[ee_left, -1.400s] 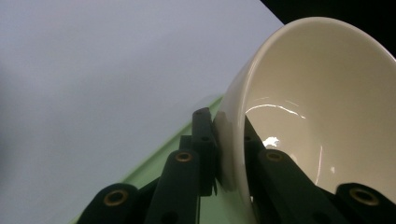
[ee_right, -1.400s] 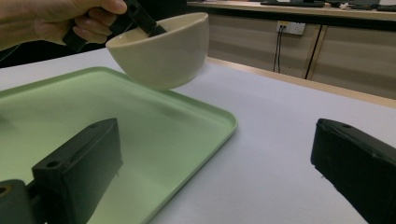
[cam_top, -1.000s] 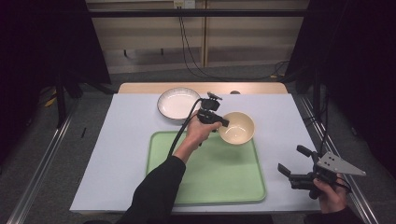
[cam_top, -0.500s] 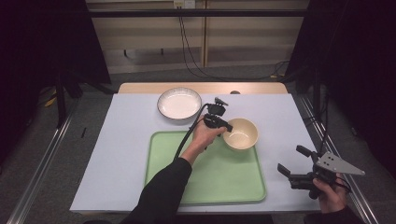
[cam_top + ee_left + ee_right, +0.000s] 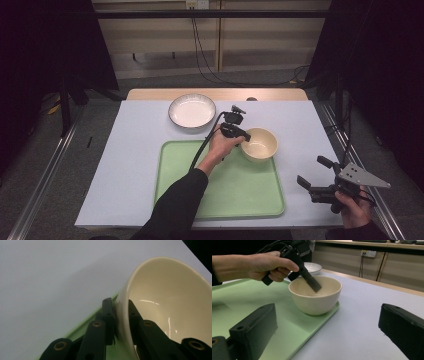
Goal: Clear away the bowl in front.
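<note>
— Around the work? Saw a white plate [image 5: 192, 111] toward the far side of the pale sheet [image 5: 130, 150] covering the table, well apart from the far edge of the green tray [image 5: 235, 190]. Beyond the table, wall panels with cables hanging down, and dark curtains to both sides.

— And the cream bowl [image 5: 258, 144]?
— Sat on the tray's far right corner, upright, right at the tray's lip in the right gripper view. Empty and glossy inside.

— Anything in the way?
— Just the left gripper [image 5: 240, 134] itself, across the near-left rim of the bowl. Plate stood behind the hand in the right gripper view, apart from the bowl.

— Left tongs?
— Clamped on the bowl's wall: one jaw inside, one outside, rim pinched between them, seen plainly in the left gripper view. Angled down into the bowl from the left hand [image 5: 221, 145].

— Pose of that arm?
— Reached forward across the tray from the bottom edge, dark sleeve, fist wrapped round the handle, cable trailing back along the forearm.

— Right side?
— Right gripper [image 5: 312, 172] held low by the right hand [image 5: 352, 207] off the tray's near right corner, near the table's edge. Jaws spread wide, nothing between them, pointed toward the bowl
</note>
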